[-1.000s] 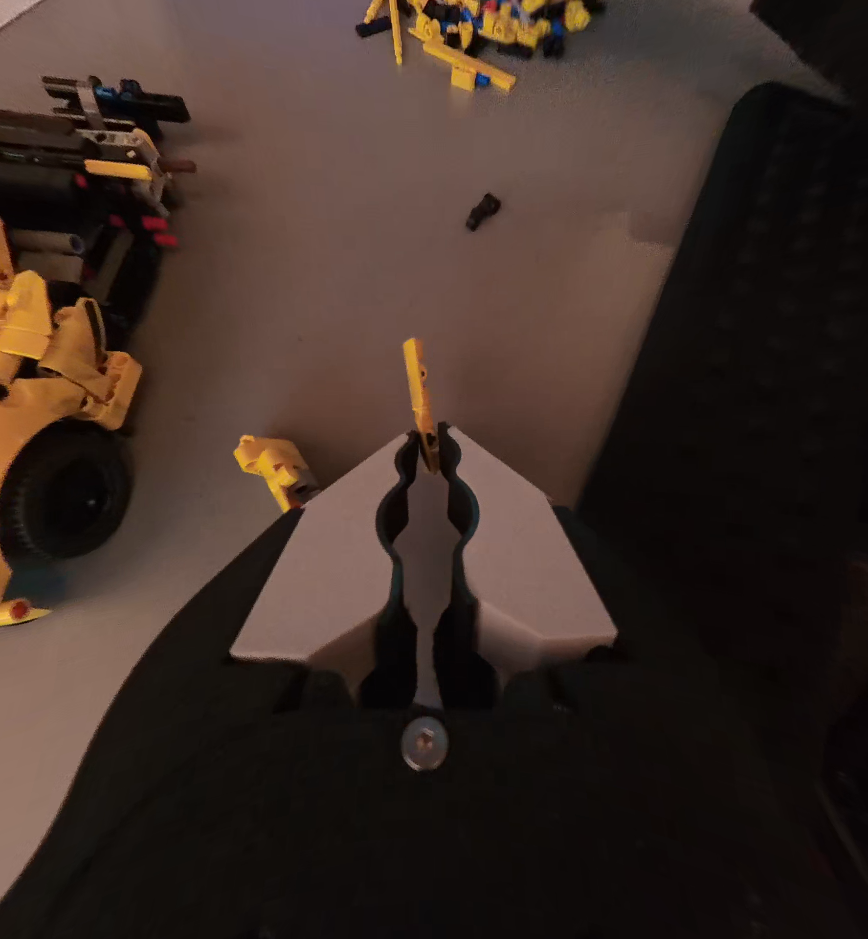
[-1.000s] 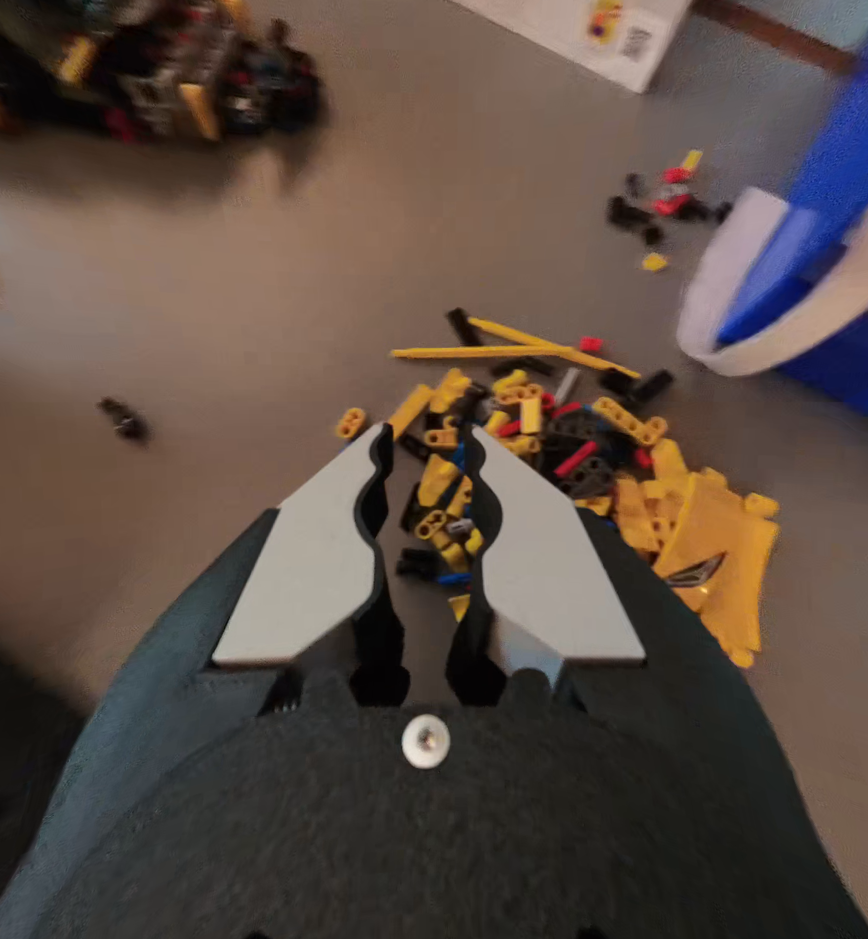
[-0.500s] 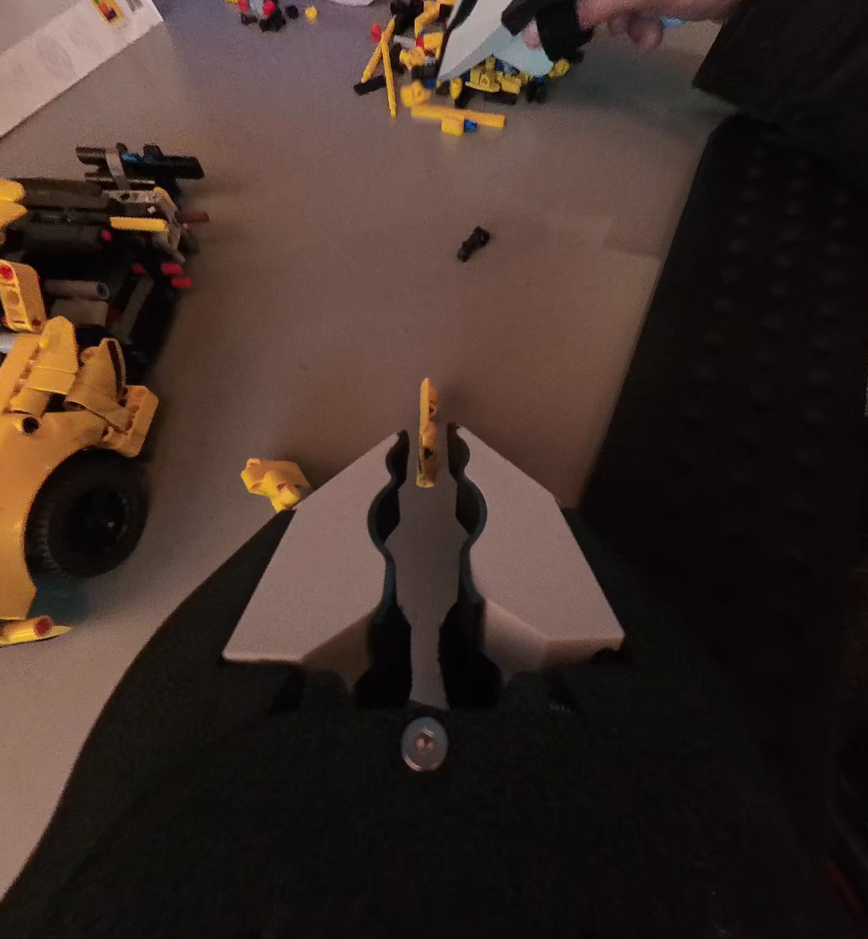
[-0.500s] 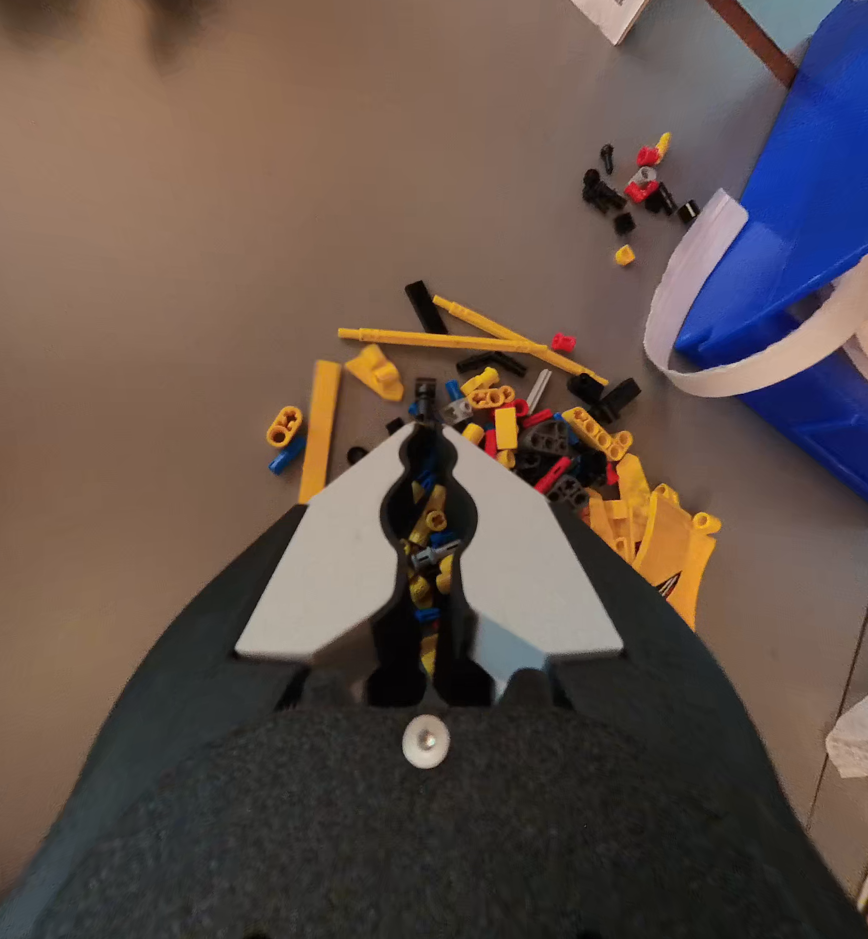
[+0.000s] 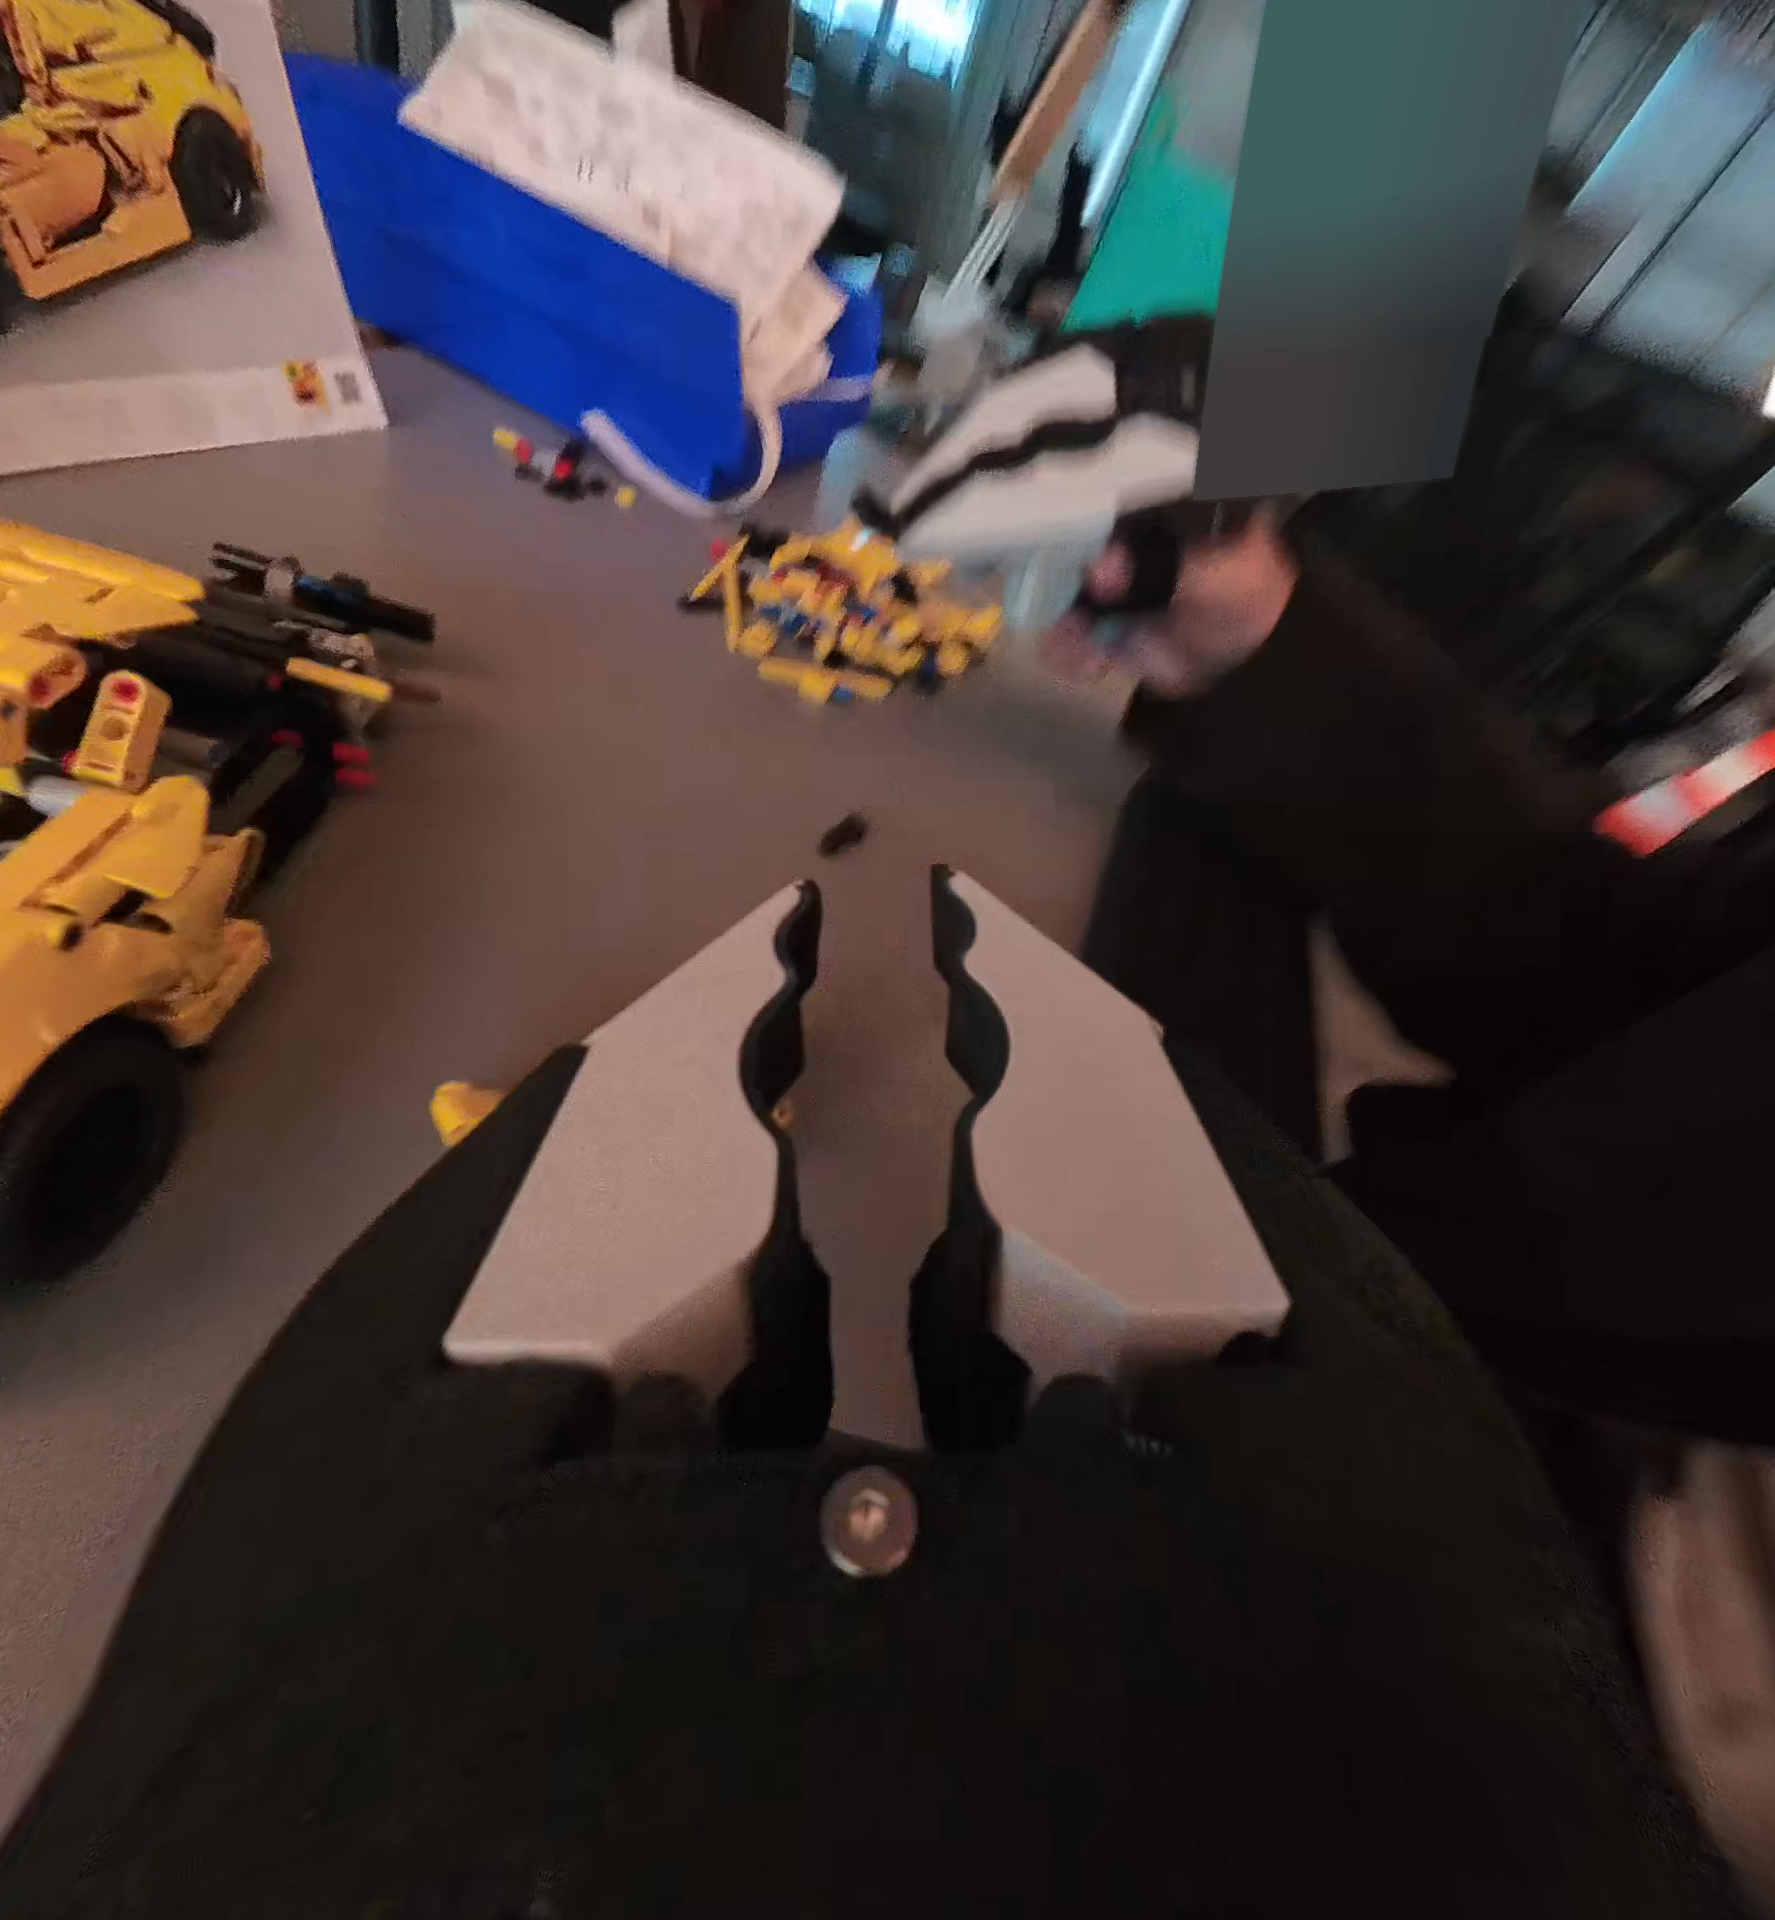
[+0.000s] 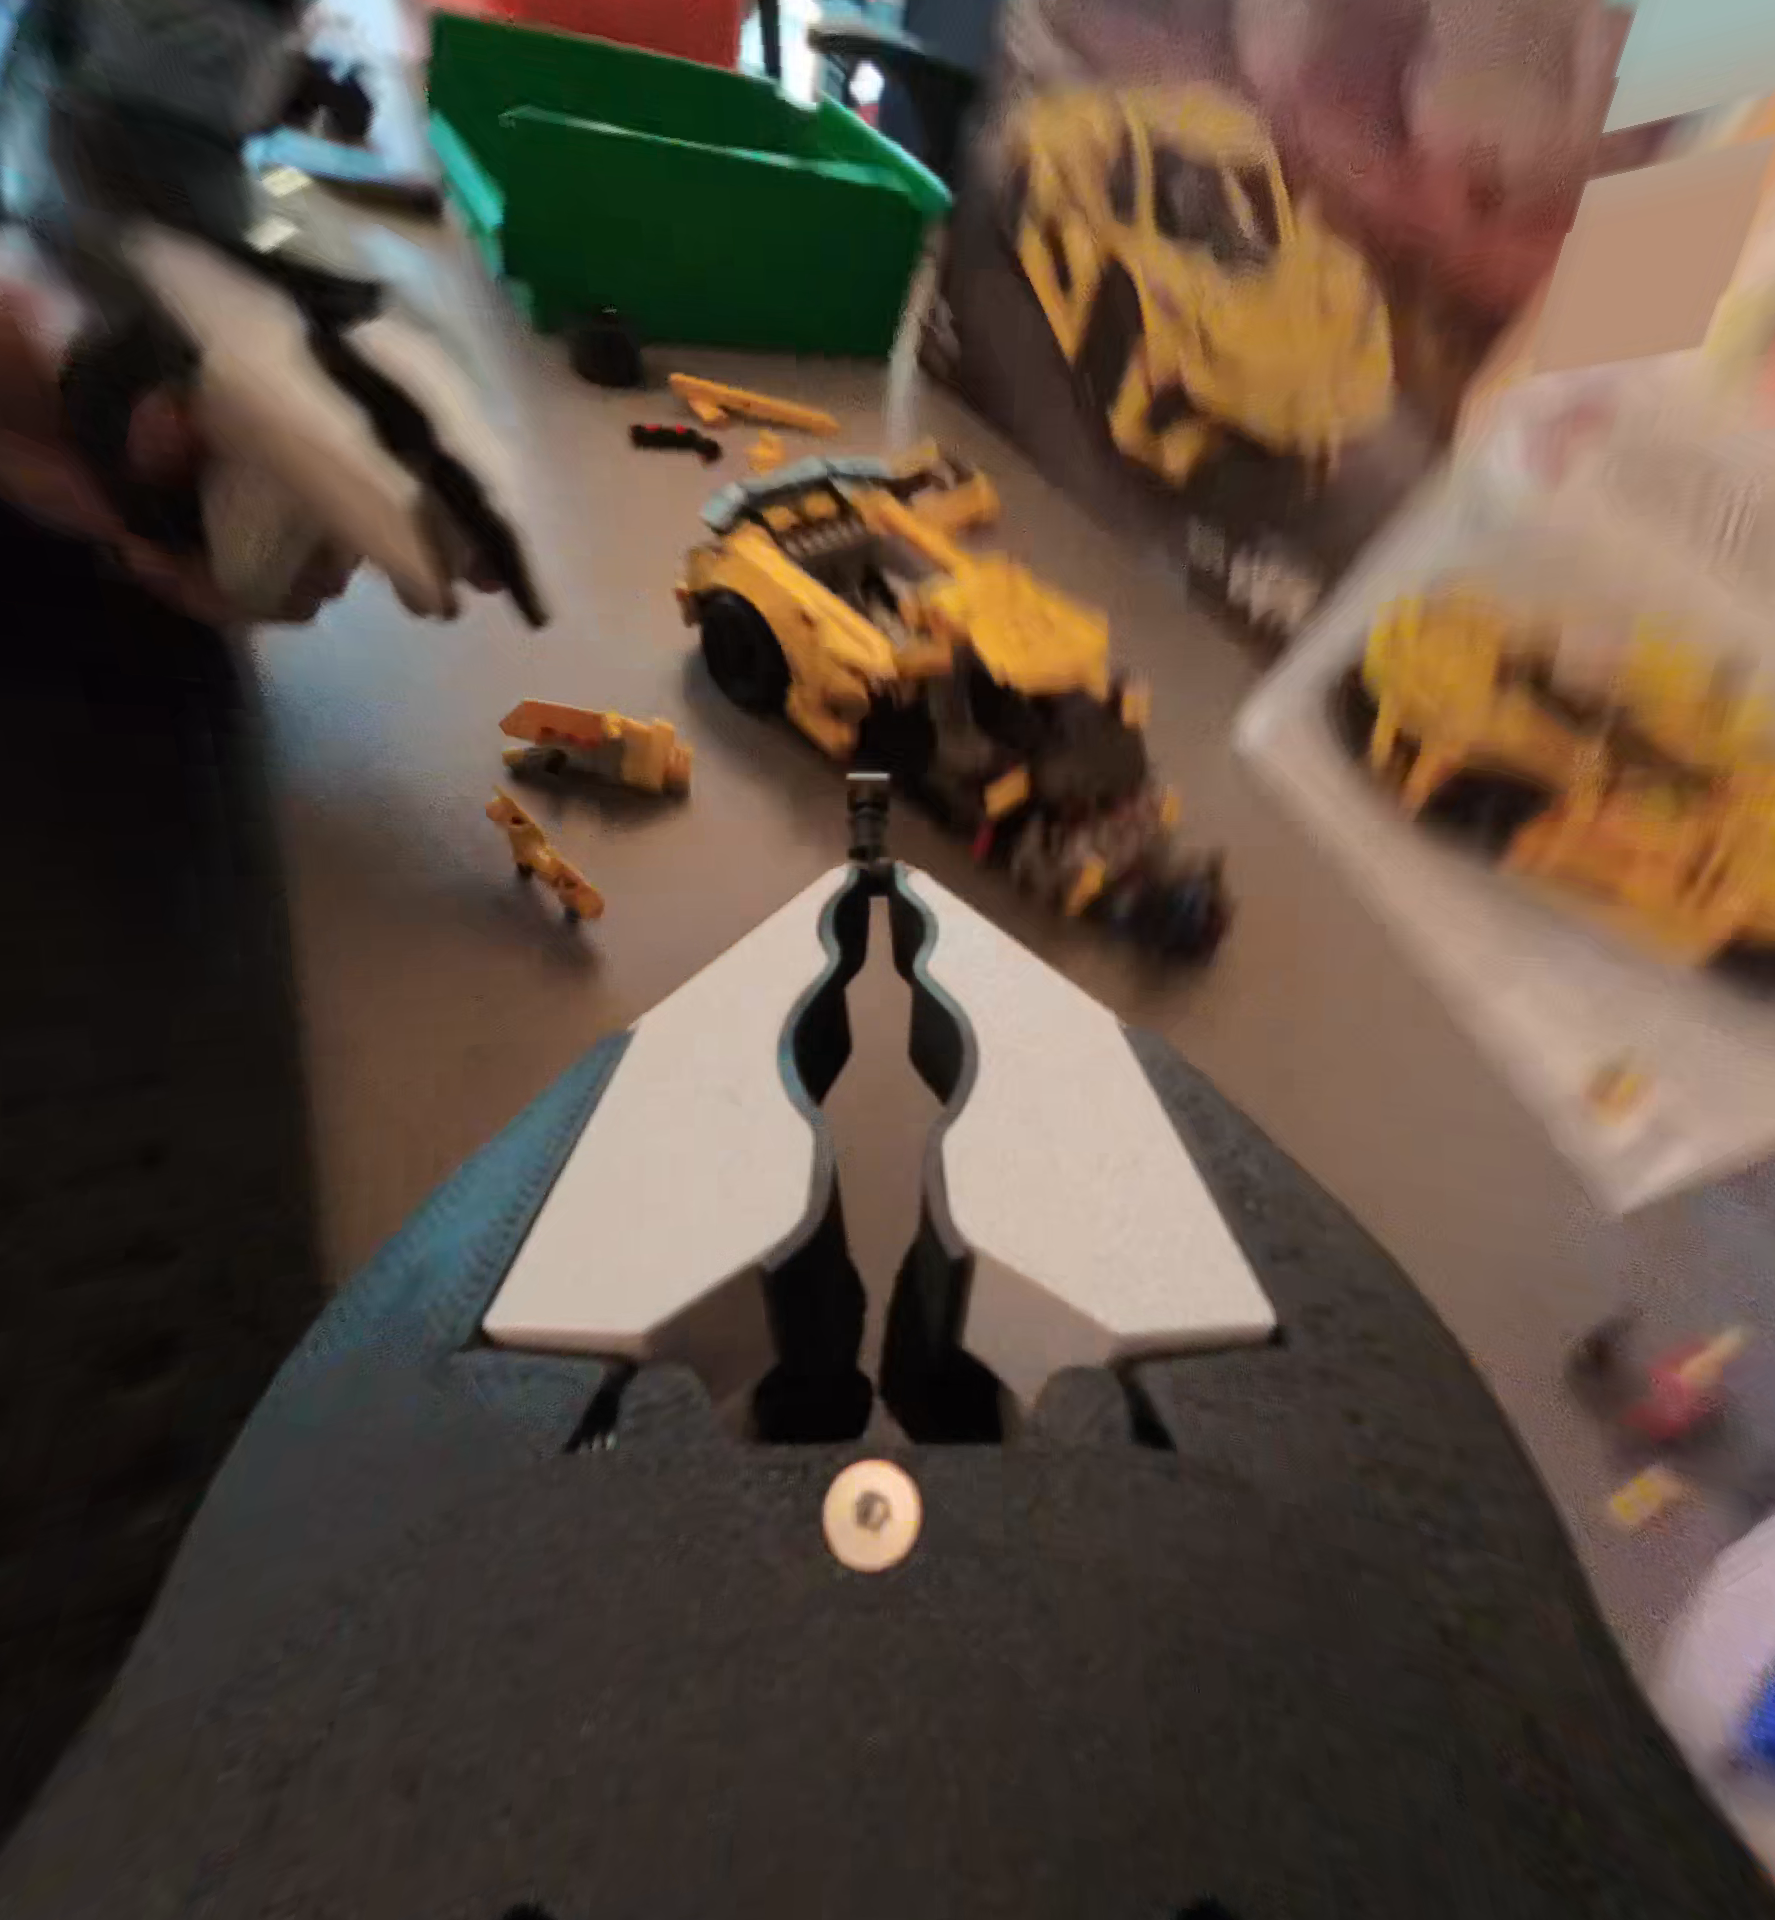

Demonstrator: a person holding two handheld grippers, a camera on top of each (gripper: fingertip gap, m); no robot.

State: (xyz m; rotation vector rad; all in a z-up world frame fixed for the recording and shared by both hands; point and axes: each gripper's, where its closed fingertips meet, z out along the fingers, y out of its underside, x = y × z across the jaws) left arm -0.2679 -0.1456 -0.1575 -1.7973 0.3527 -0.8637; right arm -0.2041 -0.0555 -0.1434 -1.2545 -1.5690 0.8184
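My left gripper [image 5: 870,885] is open and empty above the grey table [image 5: 571,852]; a small black piece [image 5: 841,833] lies just beyond its tips. It also shows at the upper left of the right wrist view [image 6: 447,540]. My right gripper [image 6: 870,878] is shut on a small black pin [image 6: 867,816] that sticks out forward from its tips. It points at the partly built yellow car model [image 6: 862,623]. A thin yellow beam [image 6: 542,854] and a yellow sub-assembly [image 6: 602,743] lie on the table left of the pin.
The car model [image 5: 62,935] stands left of my left gripper. A pile of loose pieces [image 5: 841,623], a blue bin [image 5: 550,291] and a car-picture box [image 5: 83,208] lie farther off. A green bin [image 6: 696,229] and another box [image 6: 1195,291] stand behind the car. A person's dark sleeve [image 5: 1382,831] is at right. Spacing between my two grippers at the tips: around 12 centimetres.
My left gripper opened, let go of the thin yellow beam and tilted up. My right gripper shut in the pile of pieces, came away with the black pin and swung toward the car.
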